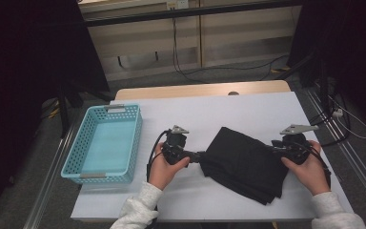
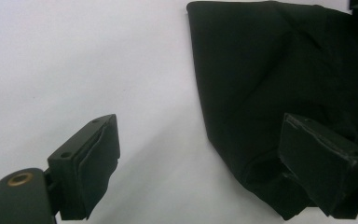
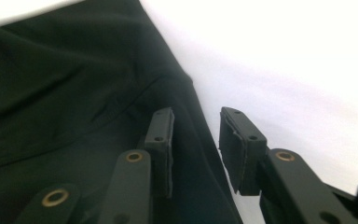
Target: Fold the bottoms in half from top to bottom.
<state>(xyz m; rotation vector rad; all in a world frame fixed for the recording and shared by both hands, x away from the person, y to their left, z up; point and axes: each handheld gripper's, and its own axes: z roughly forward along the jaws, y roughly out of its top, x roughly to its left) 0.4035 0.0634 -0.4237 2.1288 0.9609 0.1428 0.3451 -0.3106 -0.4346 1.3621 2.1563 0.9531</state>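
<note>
A folded black cloth [image 1: 245,162] lies on the white table [image 1: 195,109], right of centre. My left gripper [image 1: 201,156] is at the cloth's left edge. In the left gripper view its jaws [image 2: 200,158] stand wide apart, one over bare table and the other over the cloth's [image 2: 270,65] near edge, with nothing pinched. At the cloth's right edge is my right gripper [image 1: 277,149]. Its jaws [image 3: 196,140] are a little apart in the right gripper view. The cloth's [image 3: 65,93] edge runs under the gap, and the pads do not press on it.
A light blue perforated basket [image 1: 136,143] stands empty at the table's left side. Past the far edge of the white surface is a strip of wood tabletop [image 1: 200,89]. Cables lie on the floor beyond and to the right.
</note>
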